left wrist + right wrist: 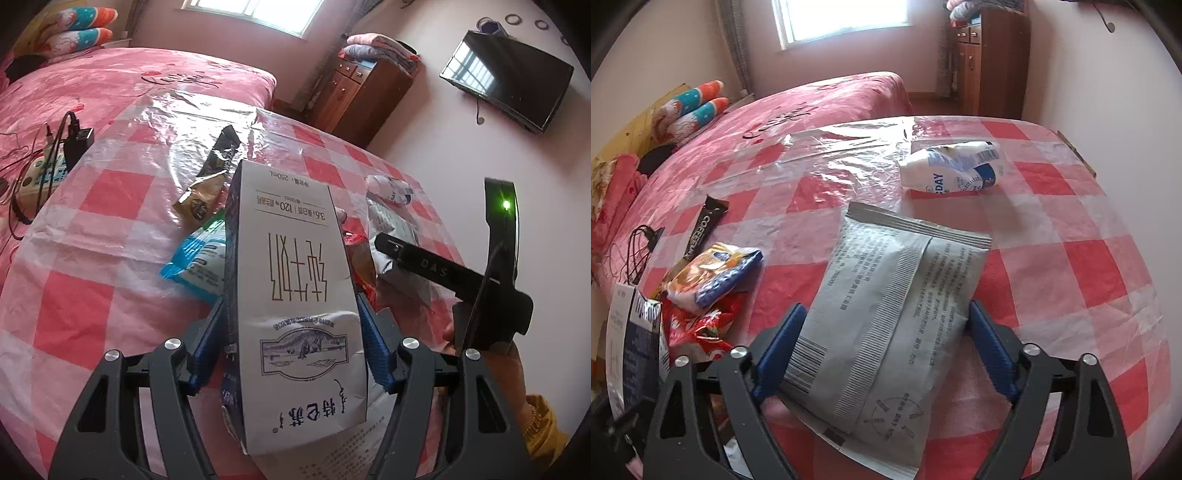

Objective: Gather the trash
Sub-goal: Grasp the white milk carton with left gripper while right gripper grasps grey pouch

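A white and blue milk carton (291, 240) stands tilted above the checked table (92, 302), and my left gripper (291, 306) is shut on its two sides. In the right wrist view a flat grey pouch (886, 280) lies print side up on the table (1071, 258). My right gripper (886, 314) is shut on it, one blue pad against each long edge. The same carton (631, 339) shows at the far left of that view. Loose trash lies around: a white and blue packet (955, 168), a black coffee stick (705, 225), an orange and blue wrapper (713, 273) and a red wrapper (701, 325).
A teal and white packet (199, 262) lies just left of the carton. A pink bed (110, 85) borders the table's far side, with a power strip and cables (40, 173) on it. A wooden cabinet (362, 92) and a wall television (506, 85) stand beyond. A yellow sleeve (535, 424) shows at right.
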`<action>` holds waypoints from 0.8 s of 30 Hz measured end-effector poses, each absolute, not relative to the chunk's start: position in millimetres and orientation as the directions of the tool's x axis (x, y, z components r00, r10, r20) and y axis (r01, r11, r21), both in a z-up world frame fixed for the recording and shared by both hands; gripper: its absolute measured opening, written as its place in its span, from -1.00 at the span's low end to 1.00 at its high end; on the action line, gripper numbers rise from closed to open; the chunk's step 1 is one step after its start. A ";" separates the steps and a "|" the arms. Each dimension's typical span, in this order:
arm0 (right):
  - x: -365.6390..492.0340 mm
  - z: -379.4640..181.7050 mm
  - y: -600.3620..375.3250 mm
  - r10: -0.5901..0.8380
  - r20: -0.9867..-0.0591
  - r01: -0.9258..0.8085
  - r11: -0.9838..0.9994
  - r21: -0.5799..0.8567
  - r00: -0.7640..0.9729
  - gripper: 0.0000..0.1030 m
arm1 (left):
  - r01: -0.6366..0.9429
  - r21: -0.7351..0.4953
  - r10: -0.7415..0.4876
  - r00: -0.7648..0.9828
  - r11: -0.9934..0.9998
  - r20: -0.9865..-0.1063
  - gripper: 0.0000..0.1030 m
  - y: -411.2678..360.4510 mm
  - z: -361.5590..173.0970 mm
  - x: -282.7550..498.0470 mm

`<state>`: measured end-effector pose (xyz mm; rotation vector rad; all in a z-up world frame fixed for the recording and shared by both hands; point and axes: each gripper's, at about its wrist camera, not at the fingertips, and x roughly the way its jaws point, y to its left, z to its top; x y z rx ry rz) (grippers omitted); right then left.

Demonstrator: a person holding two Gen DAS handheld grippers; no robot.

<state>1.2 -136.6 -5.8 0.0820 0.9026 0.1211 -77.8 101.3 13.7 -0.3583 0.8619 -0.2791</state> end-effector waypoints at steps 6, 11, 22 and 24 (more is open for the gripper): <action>-11.1 -2.2 -141.8 0.233 -0.754 -0.133 0.972 0.192 0.614 0.38 | 0.091 -0.437 -0.389 0.642 0.895 -0.661 0.31 107.5 21.3 -87.2; -37.9 7.1 -141.8 0.270 -0.702 -0.164 0.962 0.216 0.659 0.36 | 0.098 -0.444 -0.393 0.659 0.890 -0.641 0.31 109.6 27.5 -97.8; -83.1 32.6 -153.6 0.370 -0.618 -0.198 0.923 0.331 0.693 0.35 | 0.094 -0.446 -0.388 0.669 0.890 -0.634 0.31 116.9 34.4 -115.7; -89.7 38.9 -150.9 0.395 -0.607 -0.218 0.912 0.346 0.689 0.35 | 0.093 -0.440 -0.382 0.672 0.893 -0.635 0.31 118.0 36.5 -120.4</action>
